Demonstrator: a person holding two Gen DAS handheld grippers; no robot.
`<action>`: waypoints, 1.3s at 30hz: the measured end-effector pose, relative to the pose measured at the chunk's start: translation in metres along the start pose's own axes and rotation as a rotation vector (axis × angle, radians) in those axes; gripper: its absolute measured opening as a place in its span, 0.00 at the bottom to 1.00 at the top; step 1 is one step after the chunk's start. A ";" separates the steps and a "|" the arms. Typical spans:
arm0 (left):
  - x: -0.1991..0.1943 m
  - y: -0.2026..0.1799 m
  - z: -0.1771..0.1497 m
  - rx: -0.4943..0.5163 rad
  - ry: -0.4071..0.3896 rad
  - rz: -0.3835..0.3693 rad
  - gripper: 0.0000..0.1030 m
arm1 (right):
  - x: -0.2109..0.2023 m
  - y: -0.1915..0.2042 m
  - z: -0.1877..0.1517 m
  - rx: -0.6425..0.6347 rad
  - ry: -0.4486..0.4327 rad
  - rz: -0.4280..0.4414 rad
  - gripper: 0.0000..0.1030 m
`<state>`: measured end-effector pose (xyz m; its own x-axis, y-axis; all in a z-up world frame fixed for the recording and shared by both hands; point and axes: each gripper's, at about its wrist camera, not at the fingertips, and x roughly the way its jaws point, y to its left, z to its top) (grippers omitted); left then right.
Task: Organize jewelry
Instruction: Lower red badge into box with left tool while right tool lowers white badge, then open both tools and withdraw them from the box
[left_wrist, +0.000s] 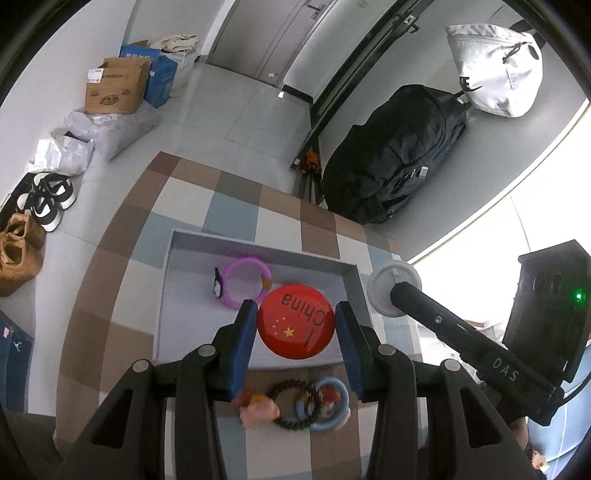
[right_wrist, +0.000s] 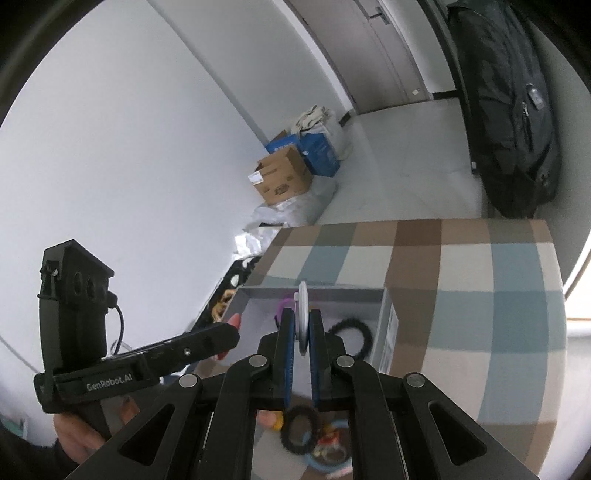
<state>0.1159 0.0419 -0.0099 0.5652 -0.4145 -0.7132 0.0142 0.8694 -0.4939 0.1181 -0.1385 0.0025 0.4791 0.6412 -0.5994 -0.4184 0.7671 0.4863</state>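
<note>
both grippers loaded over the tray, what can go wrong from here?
1. The left gripper grips the red badge only by its round edge, so it could slip or pop out.
2. The right gripper pinches the white badge edge-on; it may twist when released.
3. Both hang above the gray tray. A dropped badge could hit the purple ring or miss the tray and land on the rings outside.

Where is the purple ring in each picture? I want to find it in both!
Left wrist view: the purple ring lies inside the grey tray, left of centre, just beyond the red badge held in the left hand-held gripper.
Right wrist view: only a small purple piece shows in the tray, mostly hidden behind the right hand-held gripper and its white disc.
Shared landmark: the grey tray on the checked cloth.
</note>
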 end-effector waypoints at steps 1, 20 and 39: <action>0.003 0.000 0.003 -0.001 0.002 0.002 0.36 | 0.003 -0.001 0.002 -0.006 0.005 0.004 0.06; 0.042 0.006 0.017 0.001 0.050 -0.009 0.36 | 0.045 -0.025 0.007 0.013 0.090 0.017 0.06; 0.023 0.015 0.020 -0.082 0.007 -0.105 0.66 | 0.004 -0.024 0.001 -0.029 -0.043 -0.061 0.72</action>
<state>0.1457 0.0505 -0.0237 0.5581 -0.5043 -0.6589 0.0052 0.7963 -0.6049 0.1309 -0.1543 -0.0115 0.5366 0.5939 -0.5995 -0.4091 0.8044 0.4308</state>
